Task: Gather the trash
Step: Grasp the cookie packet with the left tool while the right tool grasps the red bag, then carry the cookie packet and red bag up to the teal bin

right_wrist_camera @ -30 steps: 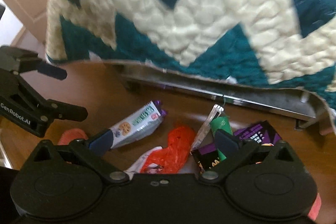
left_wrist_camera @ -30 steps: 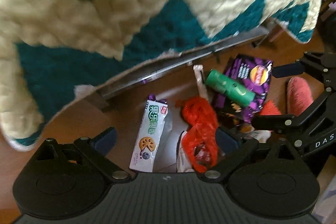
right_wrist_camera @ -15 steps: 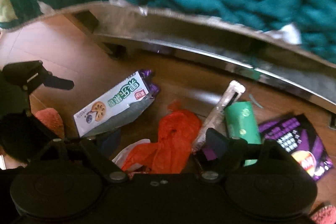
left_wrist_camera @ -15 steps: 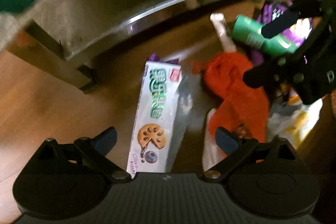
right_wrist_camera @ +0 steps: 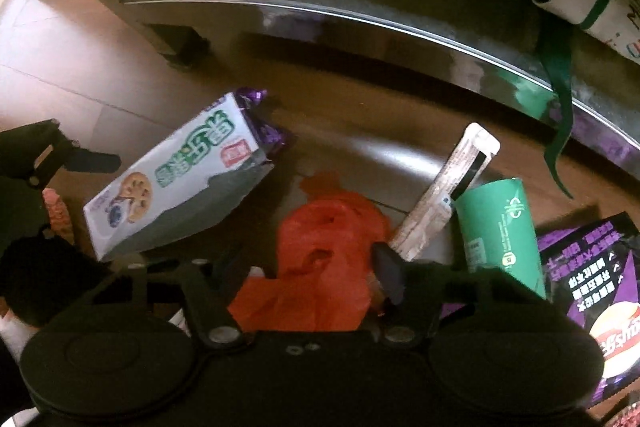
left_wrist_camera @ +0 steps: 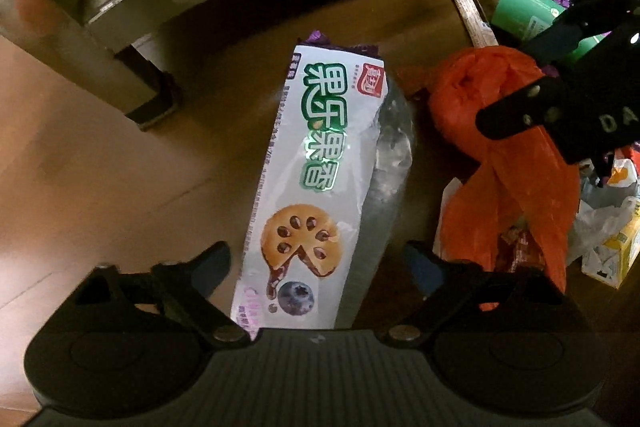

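Progress: nothing collected yet. On floor: biscuit pack point(left_wrist_camera: 316, 183), orange bag point(right_wrist_camera: 324, 259), green tube point(right_wrist_camera: 500, 231), chip bag point(right_wrist_camera: 600, 279).
Left gripper point(left_wrist_camera: 318, 263): closing astride pack, ungripped.
Right gripper point(right_wrist_camera: 308, 267): closing over bag, ungripped.

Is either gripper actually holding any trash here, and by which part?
Nothing held yet. The left gripper straddles the biscuit wrapper, the right gripper the orange bag; both have been closing.
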{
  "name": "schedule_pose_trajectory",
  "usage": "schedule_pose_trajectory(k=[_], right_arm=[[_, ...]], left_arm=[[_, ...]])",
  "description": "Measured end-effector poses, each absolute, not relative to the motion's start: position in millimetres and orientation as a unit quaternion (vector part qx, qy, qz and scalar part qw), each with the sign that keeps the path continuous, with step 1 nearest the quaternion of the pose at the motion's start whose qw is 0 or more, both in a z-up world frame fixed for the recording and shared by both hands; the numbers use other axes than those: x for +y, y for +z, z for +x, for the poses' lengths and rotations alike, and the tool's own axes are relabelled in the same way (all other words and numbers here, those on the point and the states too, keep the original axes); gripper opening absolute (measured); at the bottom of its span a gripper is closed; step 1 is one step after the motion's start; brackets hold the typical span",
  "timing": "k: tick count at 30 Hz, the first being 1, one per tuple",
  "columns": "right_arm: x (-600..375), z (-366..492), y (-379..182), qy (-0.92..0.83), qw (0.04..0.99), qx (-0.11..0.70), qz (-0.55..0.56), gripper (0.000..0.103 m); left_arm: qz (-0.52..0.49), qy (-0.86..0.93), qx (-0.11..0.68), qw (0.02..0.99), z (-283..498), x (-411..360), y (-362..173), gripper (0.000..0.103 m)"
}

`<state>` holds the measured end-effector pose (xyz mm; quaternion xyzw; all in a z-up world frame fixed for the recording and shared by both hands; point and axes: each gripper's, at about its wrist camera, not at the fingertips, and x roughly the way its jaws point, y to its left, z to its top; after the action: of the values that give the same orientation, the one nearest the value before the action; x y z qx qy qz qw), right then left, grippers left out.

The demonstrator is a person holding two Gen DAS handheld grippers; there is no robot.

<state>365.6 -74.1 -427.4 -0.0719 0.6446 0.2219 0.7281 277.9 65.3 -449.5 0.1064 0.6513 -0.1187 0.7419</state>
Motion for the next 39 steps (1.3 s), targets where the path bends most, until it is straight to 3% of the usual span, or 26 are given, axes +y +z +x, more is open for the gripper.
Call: schedule_pose_trajectory(k=[3, 6, 9, 14, 23, 39], right_arm=[[-75, 367, -431, 0.209, 0.73, 0.646, -0.077, 0.044], [-75, 367, -430, 0.209, 0.729, 0.647, -0.081, 0.028], [-75, 364, -428, 0.209, 0.728, 0.647, -0.09, 0.021], [-80, 356, -410, 0.191, 0.738, 0.642, -0.077, 0.014], [-95, 330, -322, 0.187, 0.768, 0.611, -0.042, 0.011], [-130, 260, -93, 0.211, 0.843, 0.495, -0.001, 0.01]], left_arm=[[0.103, -0.115, 0.659, 0.737, 281, 67, -453, 0.061], [0.099, -0.117, 0.663, 0.733, 281, 69, -452, 0.05], [0.102, -0.114, 0.666, 0.73, 280, 70, -447, 0.043], [0.093, -0.109, 0.657, 0.741, 274, 74, -423, 0.039], [0.084, -0.134, 0.622, 0.767, 257, 80, -328, 0.039], [0.091, -0.101, 0.5, 0.855, 210, 65, -95, 0.04]])
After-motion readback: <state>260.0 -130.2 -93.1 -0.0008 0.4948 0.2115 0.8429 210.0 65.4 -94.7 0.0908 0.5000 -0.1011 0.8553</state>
